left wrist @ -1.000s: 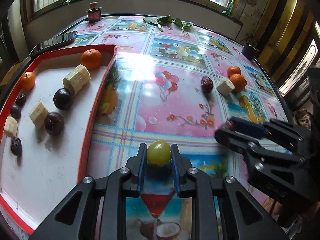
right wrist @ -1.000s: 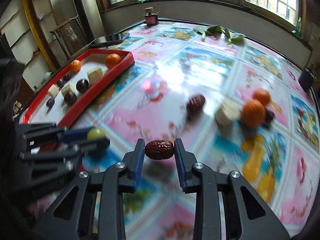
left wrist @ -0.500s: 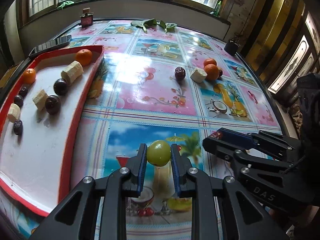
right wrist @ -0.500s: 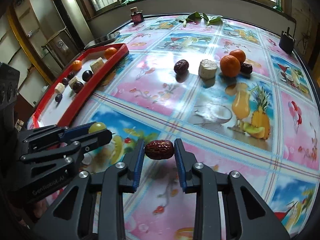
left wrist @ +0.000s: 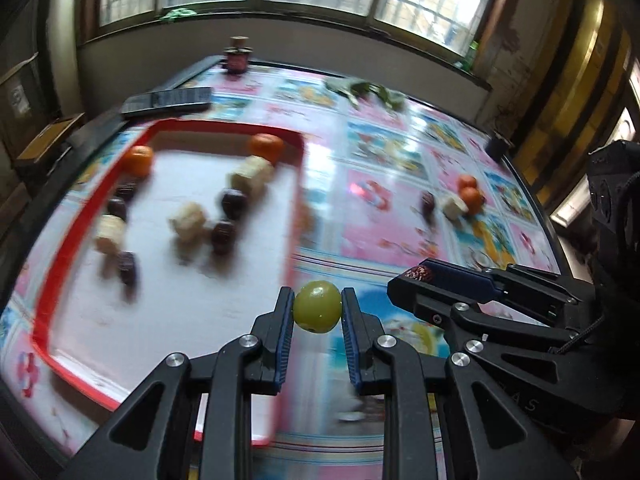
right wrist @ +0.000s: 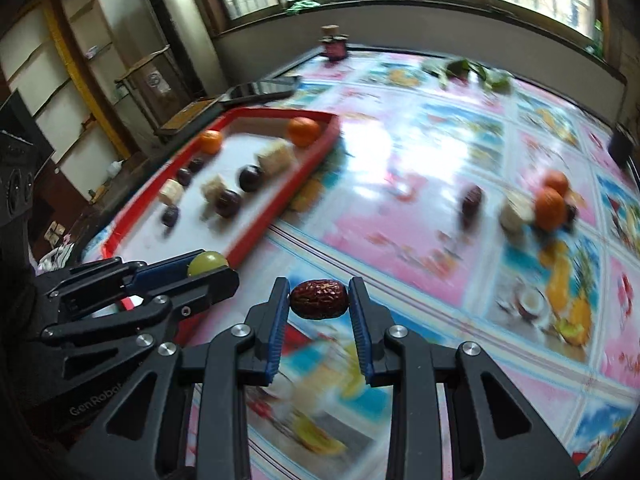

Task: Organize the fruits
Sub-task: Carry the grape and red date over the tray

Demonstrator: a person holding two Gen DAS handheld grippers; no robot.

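Observation:
My left gripper (left wrist: 317, 312) is shut on a green grape (left wrist: 318, 307) and holds it in the air over the right edge of the red tray (left wrist: 294, 216). My right gripper (right wrist: 319, 300) is shut on a red date (right wrist: 319, 299) and holds it above the table, just right of the left gripper (right wrist: 208, 266). The tray (right wrist: 280, 208) holds oranges, pale cane chunks and several dark fruits. A loose group lies on the table at right: two oranges (right wrist: 550, 206), a pale chunk (right wrist: 514, 212) and a date (right wrist: 472, 200).
A dark phone (left wrist: 168, 100) lies behind the tray. A small bottle (left wrist: 237, 56) stands at the table's far edge, green leaves (left wrist: 364, 90) to its right, and a dark cup (right wrist: 620, 144) sits at the far right edge. The fruit-print tablecloth (right wrist: 400, 208) covers the table.
Both grippers, each still holding its fruit, have swung left toward the tray. The view is blurred from the motion. The tray now lies straight ahead of the left gripper.

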